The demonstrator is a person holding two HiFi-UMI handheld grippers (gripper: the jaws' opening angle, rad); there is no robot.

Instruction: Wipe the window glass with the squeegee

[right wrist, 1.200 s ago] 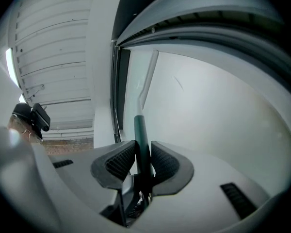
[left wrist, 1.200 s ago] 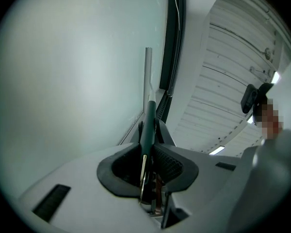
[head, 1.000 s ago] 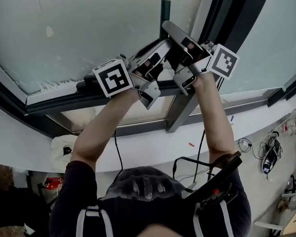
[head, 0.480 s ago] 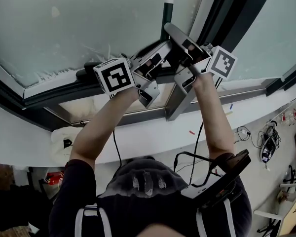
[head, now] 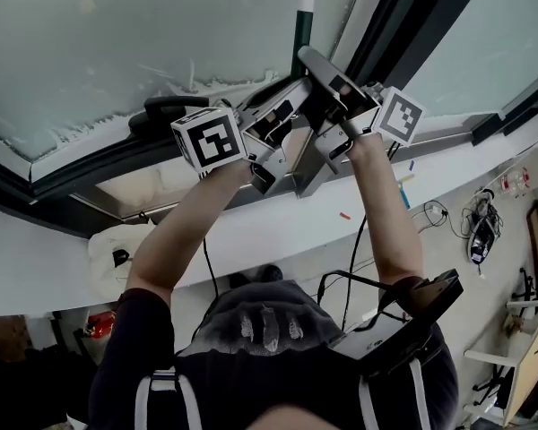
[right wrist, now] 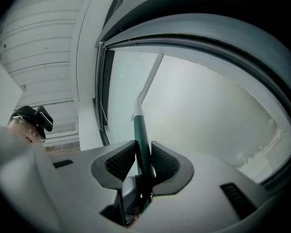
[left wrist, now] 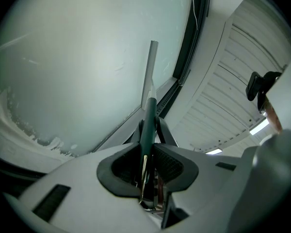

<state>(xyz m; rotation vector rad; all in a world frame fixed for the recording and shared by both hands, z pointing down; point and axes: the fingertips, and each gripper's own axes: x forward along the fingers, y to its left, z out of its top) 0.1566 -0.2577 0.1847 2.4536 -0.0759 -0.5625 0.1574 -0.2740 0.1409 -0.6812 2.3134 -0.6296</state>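
Note:
Both grippers hold the squeegee's dark green handle (head: 299, 34) up against the window glass (head: 117, 43). My left gripper (head: 291, 97) is shut on the handle, and my right gripper (head: 316, 65) is shut on it just above. In the left gripper view the handle (left wrist: 148, 108) runs out between the pads of that gripper (left wrist: 148, 130) to a pale grey end. The right gripper view shows the same handle (right wrist: 138, 130) clamped in the right gripper (right wrist: 141, 154). A black bar (head: 161, 110) lies at the ragged foam line (head: 90, 124), left of the left gripper; it looks like the squeegee's head.
A dark window frame (head: 63, 182) borders the glass below, and a dark mullion (head: 403, 16) stands at the right. Under them runs a white ledge (head: 278, 231). Cables (head: 480, 231) and a white bag (head: 117, 249) lie lower down. The person's head-worn camera (left wrist: 262, 86) shows in the gripper views.
Both grippers, the handle and the black bar have shifted a little upward in the view, and the bar now sits against the foam line on the glass. Both stay shut on the handle.

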